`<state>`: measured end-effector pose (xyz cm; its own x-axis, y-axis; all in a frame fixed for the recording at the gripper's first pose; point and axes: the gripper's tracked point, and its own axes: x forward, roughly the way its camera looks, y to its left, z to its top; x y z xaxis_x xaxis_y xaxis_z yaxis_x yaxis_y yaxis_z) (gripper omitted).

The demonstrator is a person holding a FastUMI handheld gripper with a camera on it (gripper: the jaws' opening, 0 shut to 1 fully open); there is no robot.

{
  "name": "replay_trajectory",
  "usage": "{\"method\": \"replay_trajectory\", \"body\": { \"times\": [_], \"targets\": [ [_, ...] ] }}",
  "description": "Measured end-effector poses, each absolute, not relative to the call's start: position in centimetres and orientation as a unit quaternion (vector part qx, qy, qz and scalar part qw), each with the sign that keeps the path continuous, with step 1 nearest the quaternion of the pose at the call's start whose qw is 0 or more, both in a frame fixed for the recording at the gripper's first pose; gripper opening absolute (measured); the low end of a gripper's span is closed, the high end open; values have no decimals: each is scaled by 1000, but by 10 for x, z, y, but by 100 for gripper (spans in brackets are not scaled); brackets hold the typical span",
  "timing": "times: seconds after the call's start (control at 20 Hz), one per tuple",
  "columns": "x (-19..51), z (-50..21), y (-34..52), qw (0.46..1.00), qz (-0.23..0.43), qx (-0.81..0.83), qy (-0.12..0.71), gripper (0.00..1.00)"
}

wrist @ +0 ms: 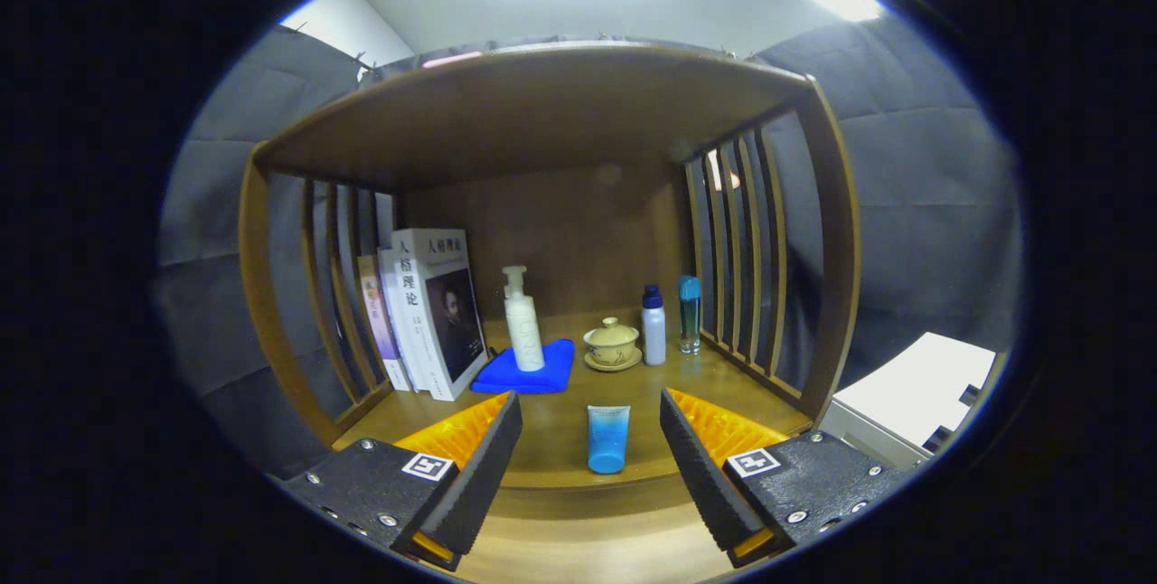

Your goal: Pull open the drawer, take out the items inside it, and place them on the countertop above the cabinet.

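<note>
On the wooden countertop point(560, 421), midway between the two spread fingers and touching neither, a small light-blue plastic tube point(607, 438) stands near the front edge. By its spot on that surface it reads as an item already brought up from the drawer, so this part of the task looks done, or nearly so. Whether the drawer holds more cannot be told, since the drawer itself is out of sight below the counter's edge.

The gripper point(591, 462) is released: its jaws stand wide apart with nothing clasped, one finger on each side of the tube and a clear gap to both. It points level and straight into the shelf, low over the counter's front lip.

Beyond the tube lies a folded bright-blue cloth point(529, 372) with a white pump bottle point(523, 322) standing on it. Just beside that sits a beige lidded ceramic cup on a saucer point(612, 343), then a white bottle with a dark-blue cap point(653, 326) and a slim clear bottle with a teal cap point(690, 313). Upright books point(434, 317) lean by the slatted wooden side.
</note>
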<state>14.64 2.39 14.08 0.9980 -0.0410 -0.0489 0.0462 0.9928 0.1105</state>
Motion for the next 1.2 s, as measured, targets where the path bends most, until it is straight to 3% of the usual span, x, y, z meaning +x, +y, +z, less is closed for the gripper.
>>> {"method": "replay_trajectory", "body": {
  "times": [0.55,1.2],
  "targets": [
    [46,138,47,998,-13,57,-11,94],
    [-2,81,79,1000,16,19,-8,94]
  ]
}}
